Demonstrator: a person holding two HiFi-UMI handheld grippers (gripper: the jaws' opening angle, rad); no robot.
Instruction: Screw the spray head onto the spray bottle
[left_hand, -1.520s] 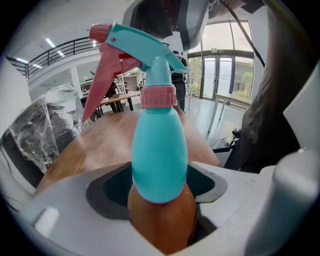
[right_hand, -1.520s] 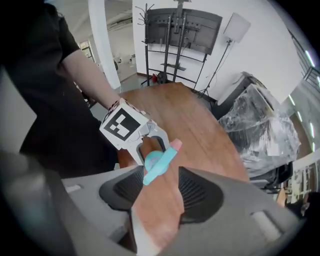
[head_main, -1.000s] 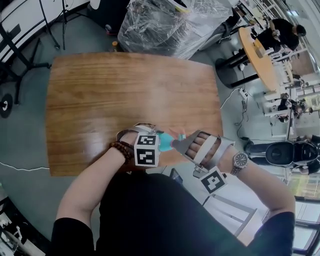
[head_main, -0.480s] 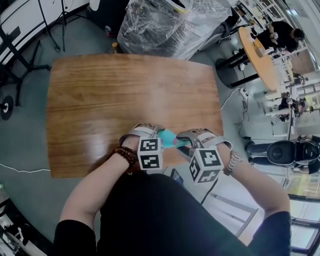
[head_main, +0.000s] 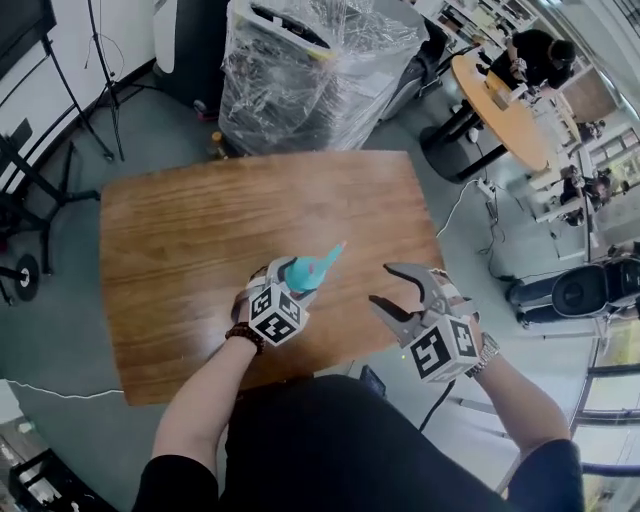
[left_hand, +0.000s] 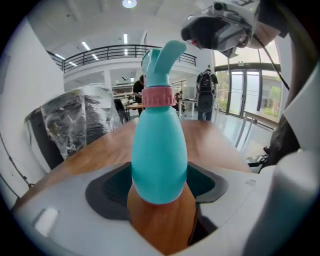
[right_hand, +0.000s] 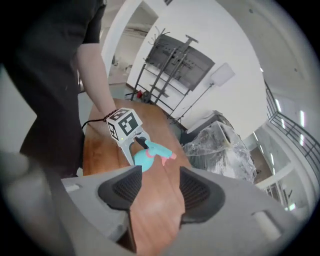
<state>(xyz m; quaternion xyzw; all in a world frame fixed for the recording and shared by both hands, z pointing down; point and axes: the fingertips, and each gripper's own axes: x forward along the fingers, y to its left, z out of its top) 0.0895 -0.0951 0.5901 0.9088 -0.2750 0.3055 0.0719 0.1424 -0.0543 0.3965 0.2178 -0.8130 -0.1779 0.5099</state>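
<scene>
A teal spray bottle (head_main: 303, 271) with its teal spray head (left_hand: 162, 60) sitting on a pink collar (left_hand: 159, 96) is held over the near part of the wooden table (head_main: 200, 230). My left gripper (head_main: 288, 275) is shut on the bottle's rounded body (left_hand: 159, 155), with the nozzle pointing up and away to the right. My right gripper (head_main: 385, 287) hangs off to the right of the bottle. Its jaws are opening and there is nothing between its pads (right_hand: 120, 187). From the right gripper view the bottle (right_hand: 148, 154) shows gripped under the left marker cube (right_hand: 123, 124).
A plastic-wrapped bulky load (head_main: 310, 60) stands beyond the table's far edge. A round yellow table (head_main: 500, 100) with a seated person is at the far right. Black stands (head_main: 40, 140) are on the floor at left, a cable (head_main: 470, 200) and a machine (head_main: 585, 290) at right.
The right gripper has come off the spray head, drawn back to the right and opened. The left gripper has swung the bottle up so the nozzle points away.
</scene>
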